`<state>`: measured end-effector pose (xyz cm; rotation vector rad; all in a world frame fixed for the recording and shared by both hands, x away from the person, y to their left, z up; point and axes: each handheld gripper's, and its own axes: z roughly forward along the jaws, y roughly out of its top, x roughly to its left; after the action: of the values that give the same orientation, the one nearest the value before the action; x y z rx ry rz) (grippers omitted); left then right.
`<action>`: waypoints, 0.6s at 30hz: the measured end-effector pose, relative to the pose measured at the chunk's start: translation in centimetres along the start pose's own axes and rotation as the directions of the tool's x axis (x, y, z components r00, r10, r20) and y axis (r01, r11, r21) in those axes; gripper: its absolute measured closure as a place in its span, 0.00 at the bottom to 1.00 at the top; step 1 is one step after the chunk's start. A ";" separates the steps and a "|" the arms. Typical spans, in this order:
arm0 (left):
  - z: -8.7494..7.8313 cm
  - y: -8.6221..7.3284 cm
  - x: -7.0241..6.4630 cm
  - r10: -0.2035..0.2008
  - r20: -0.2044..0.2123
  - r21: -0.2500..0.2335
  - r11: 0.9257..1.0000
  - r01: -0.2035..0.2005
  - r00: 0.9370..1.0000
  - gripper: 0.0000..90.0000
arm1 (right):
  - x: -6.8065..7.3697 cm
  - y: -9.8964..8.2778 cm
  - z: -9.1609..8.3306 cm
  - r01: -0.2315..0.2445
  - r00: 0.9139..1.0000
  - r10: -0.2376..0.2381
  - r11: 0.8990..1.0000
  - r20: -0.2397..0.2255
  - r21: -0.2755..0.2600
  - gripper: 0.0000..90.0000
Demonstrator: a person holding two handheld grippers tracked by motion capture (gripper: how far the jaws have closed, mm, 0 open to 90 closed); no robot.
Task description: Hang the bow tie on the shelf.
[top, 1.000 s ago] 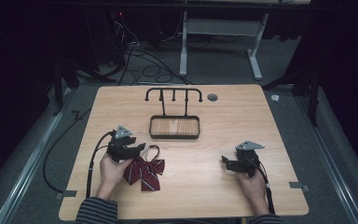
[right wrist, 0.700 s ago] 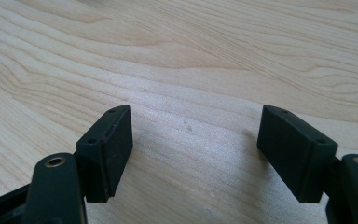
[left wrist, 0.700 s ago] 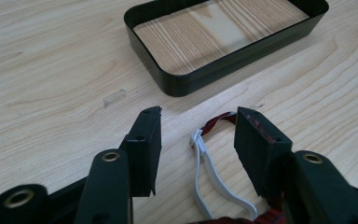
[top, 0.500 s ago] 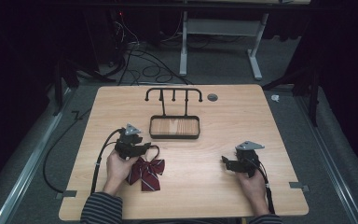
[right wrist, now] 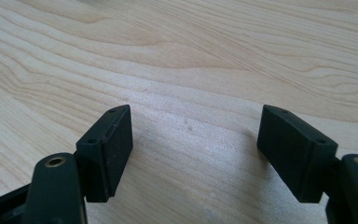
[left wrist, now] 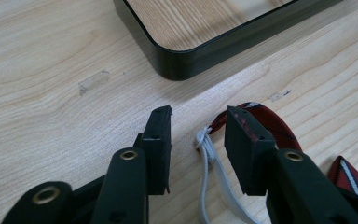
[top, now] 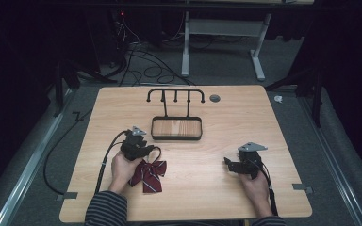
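Dark red striped cloth made up the bow tie (top: 148, 173), which lay on the surface (top: 207, 188) near the tray (top: 176, 137); it was judged light, soft and floppy. Its white elastic loop (left wrist: 208, 149) was straddled by the left hand-held gripper (left wrist: 198, 130), whose jaws had just been closing but were not yet pressed on it, and the loop was judged the best hold. The right hand-held gripper (right wrist: 193, 135) was held wide open, with nothing between its jaws.

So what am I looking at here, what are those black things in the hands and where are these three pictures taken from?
A person at a wooden table holds a hand-operated gripper in each hand; no robot arm is involved. One picture looks down from above; the others come from cameras riding on each gripper. On the table lie a dark red striped bow tie and a black-rimmed tray with a hook rack behind it. The left gripper has just been closing its jaws around the bow tie's white elastic cord, not yet pinching it. The right gripper rests open, holding nothing.
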<state>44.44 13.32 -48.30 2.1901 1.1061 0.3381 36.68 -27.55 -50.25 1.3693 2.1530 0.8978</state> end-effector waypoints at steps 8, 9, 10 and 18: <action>0.4 -0.1 0.2 0.006 0.004 0.010 1.000 -0.006 1.000 0.76 | 0.0 0.0 0.0 -0.001 1.000 0.001 1.000 0.000 -0.001 0.31; 0.5 -0.1 0.1 0.005 0.007 0.009 1.000 -0.005 1.000 0.77 | 0.0 0.0 0.0 -0.001 1.000 0.001 1.000 0.000 -0.001 0.31; 0.5 -0.1 0.2 0.006 0.011 0.010 1.000 -0.006 1.000 0.79 | 0.0 0.0 0.0 -0.002 1.000 0.002 1.000 0.000 0.000 0.31; 0.7 -0.2 0.0 0.016 0.016 0.020 1.000 -0.016 1.000 0.88 | 0.0 0.0 0.0 -0.002 1.000 0.002 1.000 -0.001 0.000 0.31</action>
<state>44.70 13.10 -48.99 2.2169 1.0883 0.3168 36.68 -27.54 -50.25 1.3716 2.1525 0.8988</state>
